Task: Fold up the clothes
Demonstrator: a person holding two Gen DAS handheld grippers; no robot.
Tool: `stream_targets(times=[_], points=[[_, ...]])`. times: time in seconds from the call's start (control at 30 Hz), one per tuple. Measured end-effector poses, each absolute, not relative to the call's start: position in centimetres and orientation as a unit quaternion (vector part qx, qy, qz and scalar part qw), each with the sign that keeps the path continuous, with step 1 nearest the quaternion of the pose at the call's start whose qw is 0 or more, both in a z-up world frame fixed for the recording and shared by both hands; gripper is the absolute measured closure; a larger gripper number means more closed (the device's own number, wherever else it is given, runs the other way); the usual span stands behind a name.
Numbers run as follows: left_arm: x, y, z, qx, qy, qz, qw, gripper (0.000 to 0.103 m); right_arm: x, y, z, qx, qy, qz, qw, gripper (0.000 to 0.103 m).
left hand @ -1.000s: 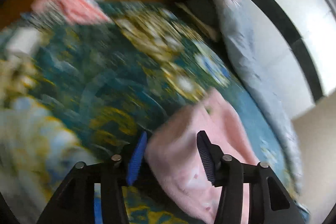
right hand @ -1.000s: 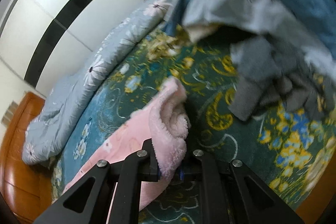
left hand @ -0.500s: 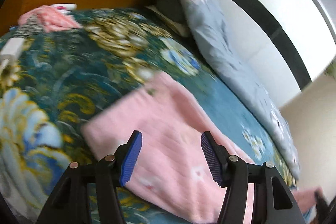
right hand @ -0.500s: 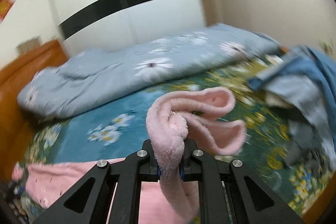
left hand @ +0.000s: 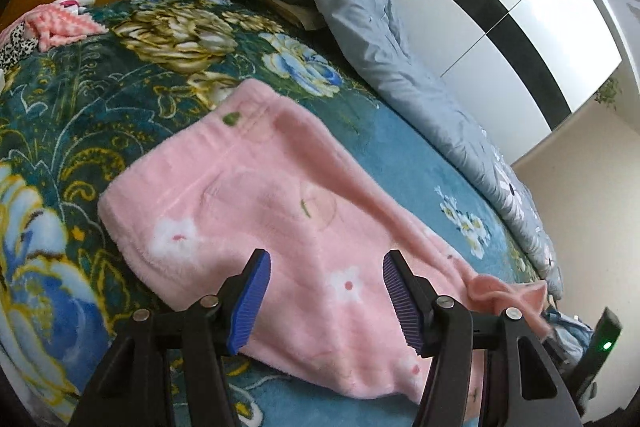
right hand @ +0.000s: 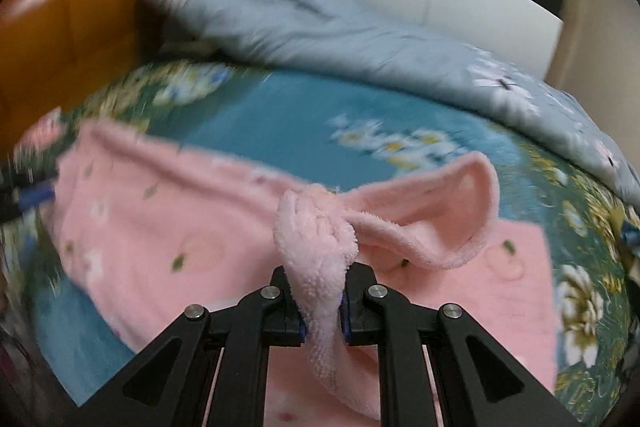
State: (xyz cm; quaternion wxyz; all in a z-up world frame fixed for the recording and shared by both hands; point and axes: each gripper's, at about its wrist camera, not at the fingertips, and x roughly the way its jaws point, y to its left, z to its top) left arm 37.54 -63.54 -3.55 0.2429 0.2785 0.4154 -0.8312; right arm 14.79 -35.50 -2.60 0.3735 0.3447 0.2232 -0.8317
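A pink fleece garment [left hand: 256, 203] with small white flowers lies spread lengthwise on the teal floral bedspread [left hand: 80, 95]. My left gripper [left hand: 326, 297] hovers open just above its near edge, with nothing between the blue pads. In the right wrist view the same pink garment [right hand: 168, 227] stretches to the left, and my right gripper [right hand: 322, 307] is shut on a bunched end of it. That end is lifted and curls into a loop [right hand: 452, 219] above the flat part. The left gripper's blue pad [right hand: 36, 197] shows at the far left edge.
A rolled grey-blue floral quilt [left hand: 400, 55] runs along the far side of the bed, before a white wardrobe [left hand: 500, 7]. A wooden headboard [right hand: 60, 19] stands at one end. Another pink cloth and a leopard-print piece [left hand: 52, 27] lie near the headboard.
My right gripper has carried the held end of the pink garment up and over toward the headboard side. My left gripper stayed open and drew back slightly over the garment's near edge.
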Motion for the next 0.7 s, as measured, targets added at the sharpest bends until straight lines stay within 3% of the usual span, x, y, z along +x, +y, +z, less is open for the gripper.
stream_targets(times=[0.43, 0.53, 0.6, 0.7], points=[[36.3, -62.7, -4.6, 0.302, 0.419, -0.829, 0.217, 0.04, 19.2, -39.3, -6.2, 0.353, 0.284, -0.807, 0.379, 0.086], [35.6, -62.1, -4.8, 0.311, 0.418, -0.828, 0.207, 0.04, 19.3, -38.9, -5.9, 0.357, 0.26, -0.802, 0.403, 0.072], [35.3, -61.8, -4.9, 0.316, 0.417, -0.828, 0.203, 0.04, 19.4, -38.1, -5.3, 0.36, 0.226, -0.794, 0.436, 0.054], [34.4, -60.8, -4.7, 0.322, 0.409, -0.833, 0.188, 0.039, 19.4, -36.4, -4.4, 0.364, 0.167, -0.782, 0.477, 0.053]])
